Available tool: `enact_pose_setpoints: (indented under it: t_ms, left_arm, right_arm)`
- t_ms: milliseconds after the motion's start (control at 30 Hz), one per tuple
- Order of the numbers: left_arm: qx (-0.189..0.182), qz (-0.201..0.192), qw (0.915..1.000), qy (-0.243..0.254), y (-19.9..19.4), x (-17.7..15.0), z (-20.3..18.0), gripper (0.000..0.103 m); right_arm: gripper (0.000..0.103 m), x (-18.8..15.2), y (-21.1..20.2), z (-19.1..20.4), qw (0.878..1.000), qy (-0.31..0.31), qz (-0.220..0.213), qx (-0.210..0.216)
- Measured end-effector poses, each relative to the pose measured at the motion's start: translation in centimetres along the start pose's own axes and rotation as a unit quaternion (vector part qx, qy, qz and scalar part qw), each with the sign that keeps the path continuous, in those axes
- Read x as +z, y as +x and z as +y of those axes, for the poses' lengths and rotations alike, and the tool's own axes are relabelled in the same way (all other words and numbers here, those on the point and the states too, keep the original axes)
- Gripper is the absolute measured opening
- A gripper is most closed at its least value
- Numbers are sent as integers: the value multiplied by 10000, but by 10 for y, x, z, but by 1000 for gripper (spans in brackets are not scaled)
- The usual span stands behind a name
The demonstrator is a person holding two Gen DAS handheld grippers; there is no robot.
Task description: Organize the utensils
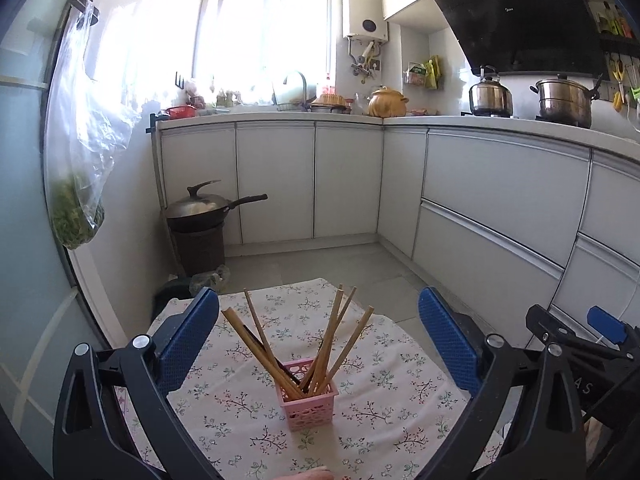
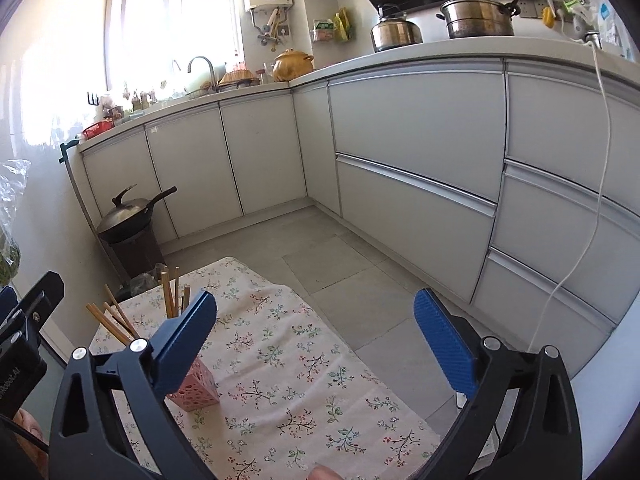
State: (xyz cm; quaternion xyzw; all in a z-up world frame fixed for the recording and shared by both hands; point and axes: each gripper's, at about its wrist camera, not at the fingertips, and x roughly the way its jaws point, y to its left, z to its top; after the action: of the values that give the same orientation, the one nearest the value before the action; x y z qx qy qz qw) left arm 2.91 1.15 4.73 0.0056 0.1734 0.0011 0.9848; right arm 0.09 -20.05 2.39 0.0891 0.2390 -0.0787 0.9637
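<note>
- A pink basket [image 1: 307, 400] stands on the floral tablecloth [image 1: 384, 420], at 6 o'clock in the left wrist view, centred between the fingers of the left gripper [image 1: 320, 340], which is spread wide and holds nothing.
- Wooden chopsticks [image 1: 320, 344] fan out of the basket, leaning toward 11 and 1 o'clock; one darker stick sits among them.
- The right gripper [image 2: 320, 336] is likewise wide and empty, over bare cloth; the basket [image 2: 196, 390] lies at its 8 o'clock, partly hidden by the left finger.
- No loose utensils are visible on the cloth, so the sorting looks nearly complete.
- Risk: the light basket is top-heavy; a finger brushing the splayed sticks could tip it and scatter them.
</note>
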Motion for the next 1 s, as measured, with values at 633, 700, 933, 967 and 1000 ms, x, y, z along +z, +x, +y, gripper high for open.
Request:
enact_pose_setpoints:
  t_ms: [633,700,933,967,1000]
  left_arm:
    - [34,243,9995,214,13,-10,-5,96]
    - [42,270,9994,216,14,-10,-5,96]
    - [27,425,9989,214,24,-14,-3,96]
    - [32,434,9988,215,25,-14,-3,96]
    - [35,442,9988,216,25,-15,-3,96]
  right_arm:
    - [96,-6,7,0,9996,34,262,51]
    - [96,-7,9,-1,9995,49,294,45]
    - [96,-10,15,-1,9991,56,411,33]
    - [96,-11,16,-1,9991,54,429,35]
    - [96,-11,17,0,9990,54,444,37]
